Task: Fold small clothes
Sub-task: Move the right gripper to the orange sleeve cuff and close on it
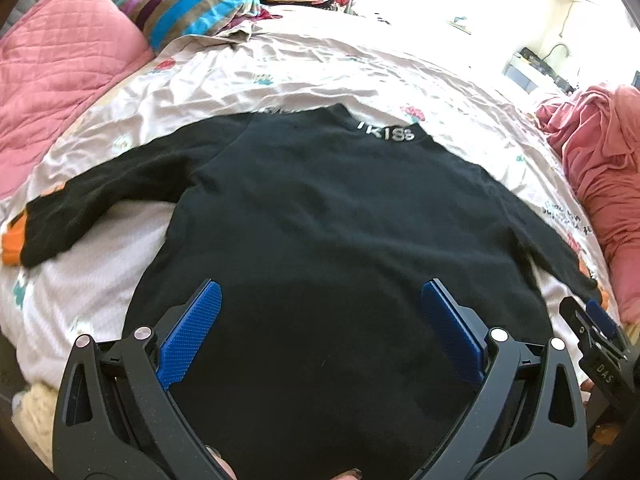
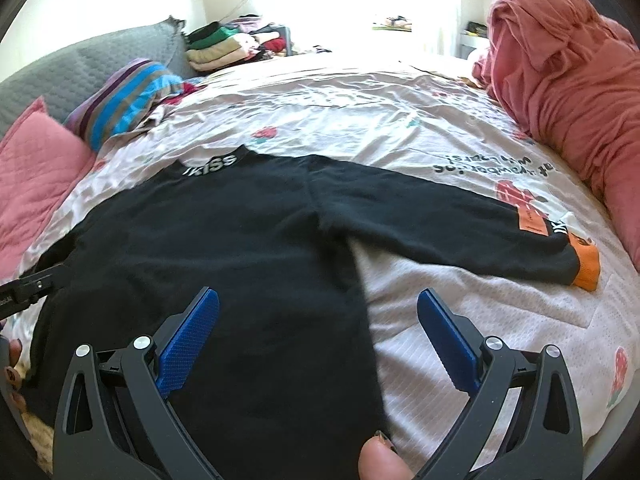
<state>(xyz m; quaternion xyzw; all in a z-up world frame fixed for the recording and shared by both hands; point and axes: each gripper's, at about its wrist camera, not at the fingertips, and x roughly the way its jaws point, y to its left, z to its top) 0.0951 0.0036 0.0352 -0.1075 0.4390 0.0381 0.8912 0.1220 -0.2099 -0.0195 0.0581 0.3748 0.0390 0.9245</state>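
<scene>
The bed [image 1: 304, 76], covered by a pale floral sheet, served as the work surface and filled both views. A pink quilted pillow [image 1: 60, 72] and a striped cushion [image 1: 196, 4] lay at its head, a heap of pink fabric [image 2: 568, 80] lay along the right edge, and a stack of folded clothes [image 2: 218, 50] sat at the far corner, probably the finished items.

The black sweater [image 1: 320, 232] lay flat on the sheet near the front edge, collar [image 1: 386, 133] away from the operator and lettered in white. Both sleeves were spread outward. The left sleeve [image 1: 104, 196] ended in an orange cuff [image 1: 12, 246] at the left edge of the left wrist view; the right sleeve [image 2: 440, 220] ended in an orange cuff [image 2: 586, 266]. This layout judged as the starting position for a fold: body smoothed, sleeves not yet turned in.

The left gripper [image 1: 320, 332] hovered over the lower body of the sweater, its blue pads [image 1: 192, 340] spread wide and holding nothing. The right gripper [image 2: 318, 336] was likewise wide apart and empty, straddling the sweater's right side edge, one pad over cloth and the other over bare sheet. That position suited a grasp of the side seam or hem. Fingertips of the operator's hand [image 2: 380, 460] showed at the lower edge
</scene>
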